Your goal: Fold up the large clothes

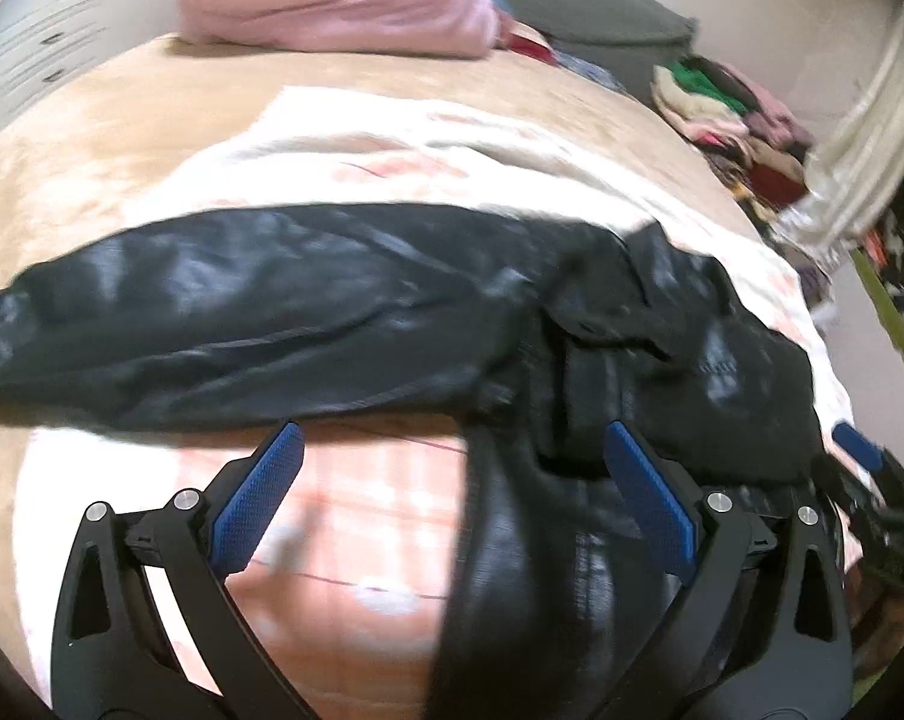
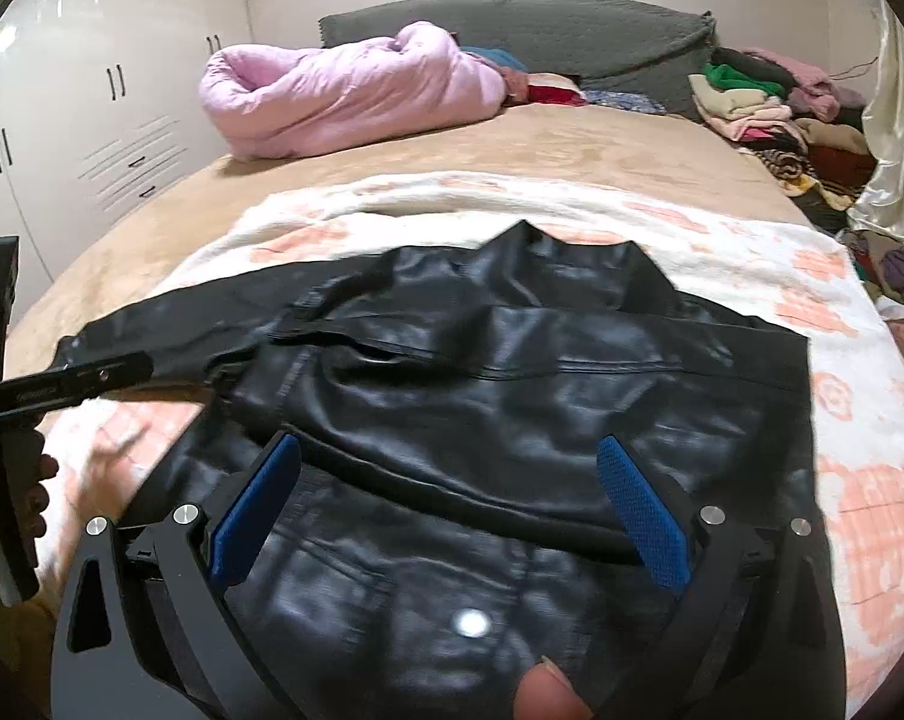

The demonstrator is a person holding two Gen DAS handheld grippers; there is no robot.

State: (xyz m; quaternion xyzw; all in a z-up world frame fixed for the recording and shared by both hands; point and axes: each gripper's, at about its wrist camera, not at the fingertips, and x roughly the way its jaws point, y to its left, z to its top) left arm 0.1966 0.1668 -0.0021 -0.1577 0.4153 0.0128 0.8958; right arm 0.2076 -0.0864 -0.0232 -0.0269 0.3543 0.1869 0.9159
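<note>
A black leather jacket point(image 1: 272, 312) lies spread on a white and pink floral towel point(image 1: 362, 510) on the bed. One sleeve stretches out to the left. My left gripper point(image 1: 452, 438) hovers open over the jacket's near edge, with nothing pinched between its blue pads. In the right wrist view the jacket point(image 2: 512, 390) lies collar away from me, and my right gripper point(image 2: 449, 447) stands open just above its body, holding nothing. One finger of the left gripper point(image 2: 110, 373) reaches in from the left over the sleeve end. A blue pad of the right gripper point(image 1: 860, 450) shows at the far right.
The towel point(image 2: 842, 360) covers a tan bedspread point(image 2: 572, 144). A rolled pink duvet point(image 2: 344, 96) and a grey headboard point(image 2: 542, 30) sit at the far end. A pile of mixed clothes point(image 2: 764, 108) lies at the far right, and white wardrobes point(image 2: 92, 108) stand on the left.
</note>
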